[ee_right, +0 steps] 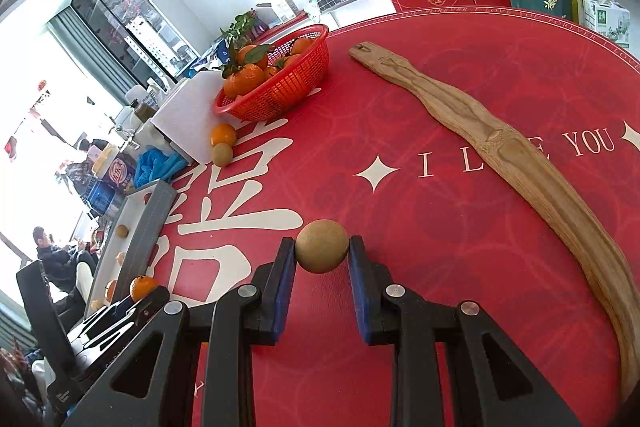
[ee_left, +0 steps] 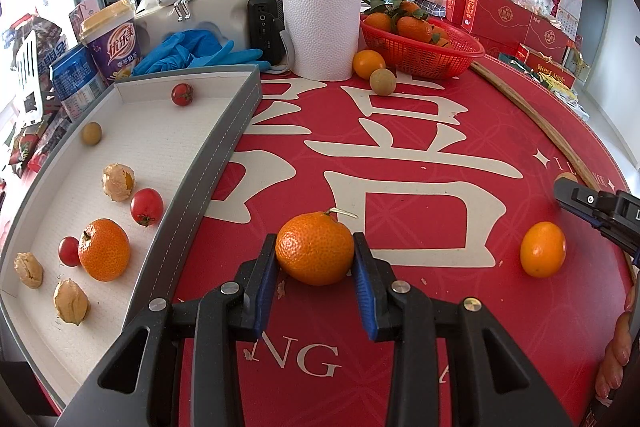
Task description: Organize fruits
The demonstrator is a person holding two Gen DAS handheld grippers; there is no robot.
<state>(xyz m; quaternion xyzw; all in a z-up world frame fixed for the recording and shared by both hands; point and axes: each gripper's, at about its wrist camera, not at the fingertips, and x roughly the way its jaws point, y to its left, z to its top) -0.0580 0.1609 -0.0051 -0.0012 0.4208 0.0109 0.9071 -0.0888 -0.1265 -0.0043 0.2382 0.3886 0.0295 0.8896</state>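
While both fruits sit low over the red table (ee_left: 440, 155), the left gripper (ee_left: 315, 255) has its fingers clamped on a tangerine (ee_left: 315, 247), the right gripper (ee_right: 322, 251) on a longan (ee_right: 322, 246). Tangerine judged soft-skinned, bruisable; longan light, brittle-shelled. Hold each across its widest part. Tray (ee_left: 224, 147) lies left.

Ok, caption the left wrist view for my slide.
Left gripper shut on a mandarin over the red mat, beside the tray.
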